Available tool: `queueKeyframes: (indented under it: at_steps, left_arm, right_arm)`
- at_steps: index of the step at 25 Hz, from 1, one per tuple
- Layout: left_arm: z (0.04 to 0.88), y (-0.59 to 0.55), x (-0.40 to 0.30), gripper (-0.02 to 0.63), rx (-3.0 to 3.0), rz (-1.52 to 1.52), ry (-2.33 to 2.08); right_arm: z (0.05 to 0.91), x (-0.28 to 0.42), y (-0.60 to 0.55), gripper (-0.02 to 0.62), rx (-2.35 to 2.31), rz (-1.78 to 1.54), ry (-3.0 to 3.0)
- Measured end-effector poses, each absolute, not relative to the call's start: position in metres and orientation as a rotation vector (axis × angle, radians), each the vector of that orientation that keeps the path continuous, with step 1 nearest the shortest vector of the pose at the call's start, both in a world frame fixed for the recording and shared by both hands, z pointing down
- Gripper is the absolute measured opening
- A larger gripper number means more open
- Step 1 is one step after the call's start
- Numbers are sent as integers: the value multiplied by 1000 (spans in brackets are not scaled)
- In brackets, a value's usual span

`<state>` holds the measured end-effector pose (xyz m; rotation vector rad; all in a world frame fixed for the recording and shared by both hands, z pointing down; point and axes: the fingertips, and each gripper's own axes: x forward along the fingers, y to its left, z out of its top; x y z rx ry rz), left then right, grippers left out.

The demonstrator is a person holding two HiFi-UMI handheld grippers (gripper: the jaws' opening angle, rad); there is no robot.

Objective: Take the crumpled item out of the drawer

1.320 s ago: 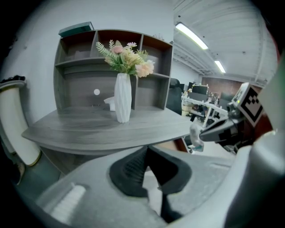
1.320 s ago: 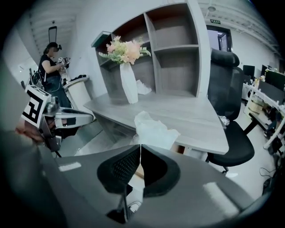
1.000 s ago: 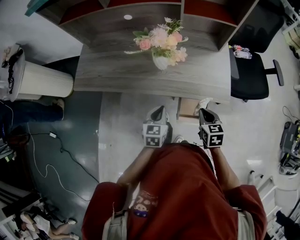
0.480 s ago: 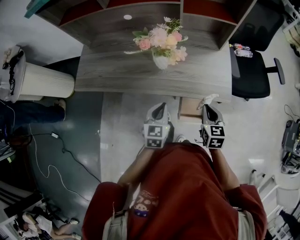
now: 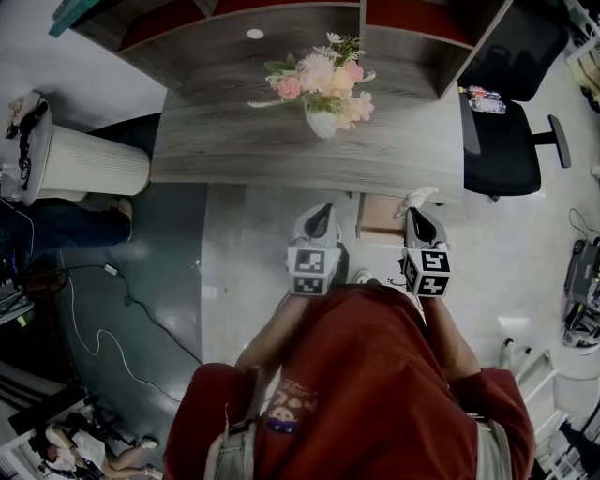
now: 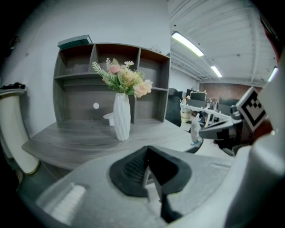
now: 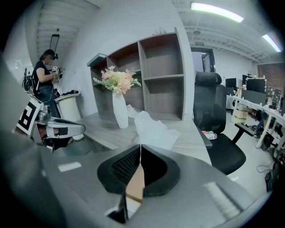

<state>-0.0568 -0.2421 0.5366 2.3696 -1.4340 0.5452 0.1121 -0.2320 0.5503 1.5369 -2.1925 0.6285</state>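
A crumpled white item [image 5: 419, 197] [image 7: 153, 127] sticks out past the tips of my right gripper [image 5: 410, 212] [image 7: 140, 149], which is shut on its lower edge. It hangs above the open wooden drawer [image 5: 378, 220] under the desk's front edge. My left gripper [image 5: 319, 208] [image 6: 146, 149] is level with the right one, to the left of the drawer, shut with nothing between its jaws. In the right gripper view the left gripper [image 7: 62, 127] shows at the left.
The grey desk [image 5: 281, 141] carries a white vase of flowers [image 5: 323, 94] and a shelf unit [image 5: 281, 28] behind. A black office chair [image 5: 506, 141] stands to the right, a white cylinder [image 5: 89, 159] to the left. Cables [image 5: 103, 309] lie on the floor.
Both grippers have moved a little toward the desk. The crumpled item stays in the right gripper and now sits slightly higher over the drawer.
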Motion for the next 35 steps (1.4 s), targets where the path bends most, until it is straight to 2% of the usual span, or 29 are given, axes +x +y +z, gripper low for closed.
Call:
queueKeyframes:
  at_steps: [35]
  left_arm:
    - [538,-236,-59,-2,2374,541,-1446]
  right_arm:
    - [549,108,-230,5,1506,621,-2205]
